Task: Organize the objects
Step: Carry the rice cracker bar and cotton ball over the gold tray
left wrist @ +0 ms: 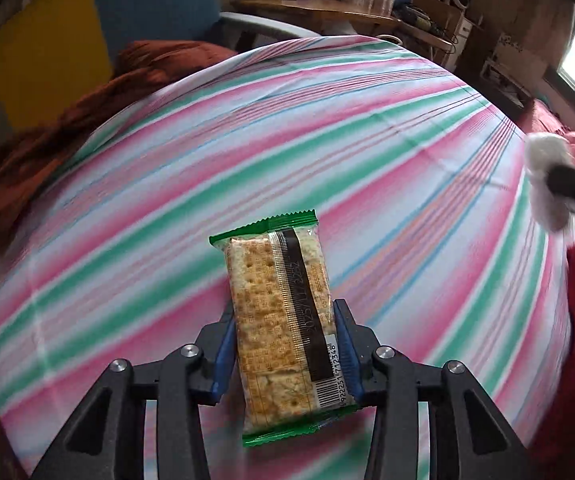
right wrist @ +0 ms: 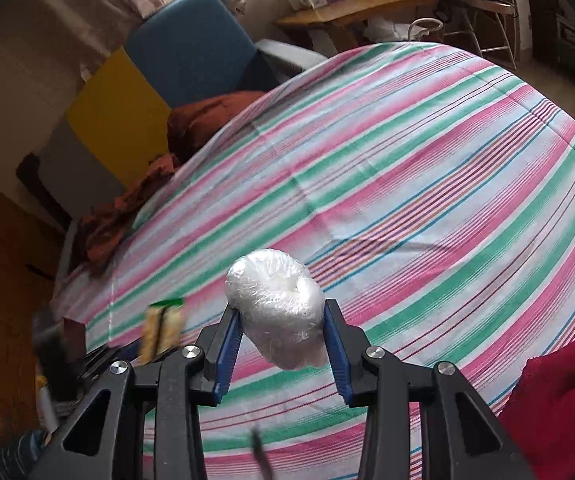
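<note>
My left tongs point(left wrist: 285, 344) grip a cracker packet point(left wrist: 277, 320) by its long sides — held above the striped sheet point(left wrist: 327, 140) on the bed. My right tongs point(right wrist: 283, 342) clamp a plastic-wrapped white bundle point(right wrist: 277, 306) over the same sheet. Beyond lie a rust-brown cloth point(left wrist: 87, 112), then a blue chair point(right wrist: 191, 52).

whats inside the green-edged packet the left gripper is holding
Square crackers show through the cracker packet's clear wrap. A dark printed band and barcode label cover part of them, so their count cannot be seen.
</note>
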{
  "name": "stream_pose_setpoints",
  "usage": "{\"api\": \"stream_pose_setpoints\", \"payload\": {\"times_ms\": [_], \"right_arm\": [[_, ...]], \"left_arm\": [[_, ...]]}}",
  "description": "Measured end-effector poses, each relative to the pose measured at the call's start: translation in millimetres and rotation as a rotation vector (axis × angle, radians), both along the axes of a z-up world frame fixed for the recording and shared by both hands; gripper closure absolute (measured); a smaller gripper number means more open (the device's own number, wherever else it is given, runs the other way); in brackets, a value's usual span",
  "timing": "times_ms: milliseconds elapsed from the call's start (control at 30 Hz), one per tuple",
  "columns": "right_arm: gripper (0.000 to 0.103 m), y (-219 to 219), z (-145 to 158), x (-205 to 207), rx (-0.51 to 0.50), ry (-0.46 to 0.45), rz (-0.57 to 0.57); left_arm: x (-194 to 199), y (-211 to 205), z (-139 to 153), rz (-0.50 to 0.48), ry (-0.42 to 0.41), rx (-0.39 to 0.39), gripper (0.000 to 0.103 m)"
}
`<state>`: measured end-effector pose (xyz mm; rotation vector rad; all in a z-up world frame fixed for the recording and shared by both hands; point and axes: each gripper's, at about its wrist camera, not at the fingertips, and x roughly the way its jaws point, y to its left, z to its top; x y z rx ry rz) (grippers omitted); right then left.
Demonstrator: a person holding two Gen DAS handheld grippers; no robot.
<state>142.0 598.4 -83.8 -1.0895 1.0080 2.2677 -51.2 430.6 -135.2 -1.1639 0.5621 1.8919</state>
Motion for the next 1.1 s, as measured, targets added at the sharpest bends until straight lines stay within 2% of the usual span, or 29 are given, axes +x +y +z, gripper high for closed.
{"api": "stream_pose_setpoints", "payload": {"times_ms": [267, 567, 800, 1100], "right_arm": [[0.063, -6, -9, -10, 0.021, -0.111, 0.018], [0.063, -38, -7, -31, 0.127, -0.231, 0.086], [0.063, -90, 0, -66, 0.14, -0.217, 0.2], [0.063, -192, 23, -125, 0.161, -0.093, 0.414]], "left_arm": [[4, -100, 14, 0.133, -0.001, 0.045, 0.059], [9, -179, 60, 0.232, 0.109, 0.151, 0.058], [13, -232, 92, 0.289, 0.208, 0.21, 0.058], [16, -290, 114, 0.375, 0.255, 0.263, 0.058]]}}
